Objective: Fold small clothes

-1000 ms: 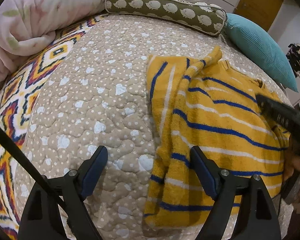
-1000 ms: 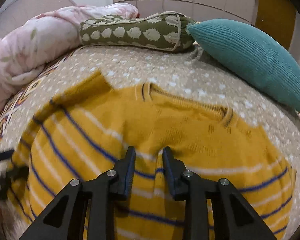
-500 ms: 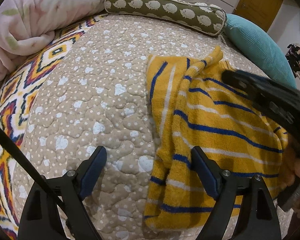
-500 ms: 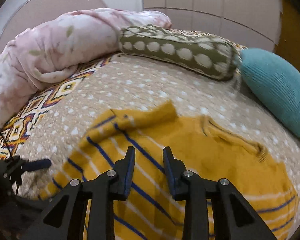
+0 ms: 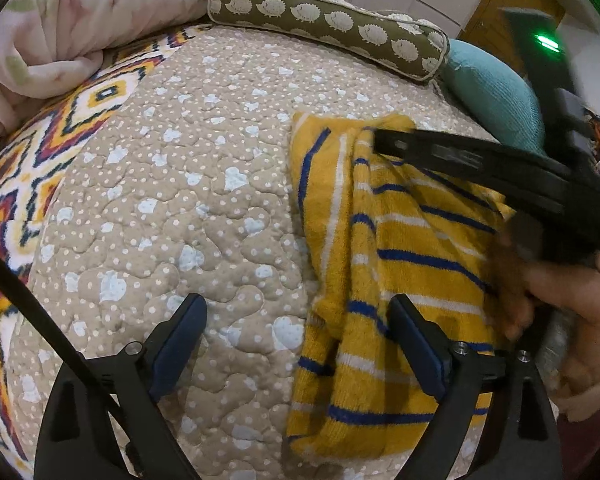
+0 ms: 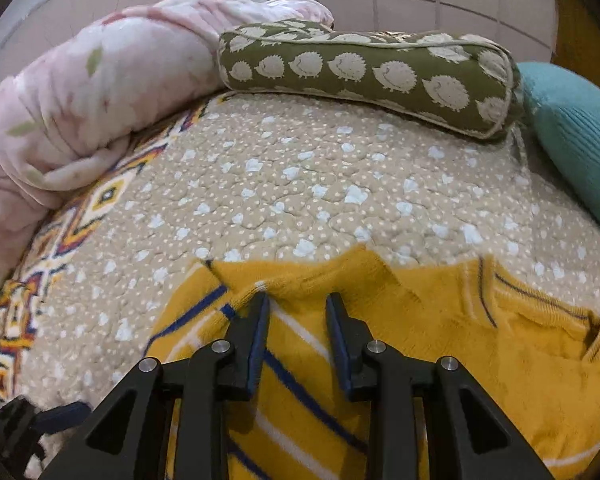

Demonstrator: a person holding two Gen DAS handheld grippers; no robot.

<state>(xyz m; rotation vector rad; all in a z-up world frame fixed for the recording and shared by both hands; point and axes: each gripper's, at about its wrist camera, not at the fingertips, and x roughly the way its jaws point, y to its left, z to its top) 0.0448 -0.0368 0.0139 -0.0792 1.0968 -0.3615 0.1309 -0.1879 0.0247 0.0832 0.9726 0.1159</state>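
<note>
A small yellow sweater (image 5: 384,248) with blue and white stripes lies on the beige dotted quilt (image 5: 188,184); its left side is folded over in a bunched ridge. My left gripper (image 5: 298,344) is open wide and empty, low over the sweater's near left edge. My right gripper (image 6: 297,312) is slightly open and empty, its fingertips just over the folded sleeve at the sweater's far left corner (image 6: 300,280). The right gripper also shows in the left wrist view (image 5: 384,142) reaching across the sweater. The neckline (image 6: 540,308) lies to the right.
An olive hedgehog-print bolster (image 6: 372,72) and a teal pillow (image 6: 576,132) lie at the far side. A pink floral duvet (image 6: 80,100) is heaped at the left over a patterned blanket (image 5: 32,168). Bare quilt lies left of the sweater.
My right gripper moved left and forward across the sweater to its far left corner, with the jaws a little wider. The left gripper barely moved.
</note>
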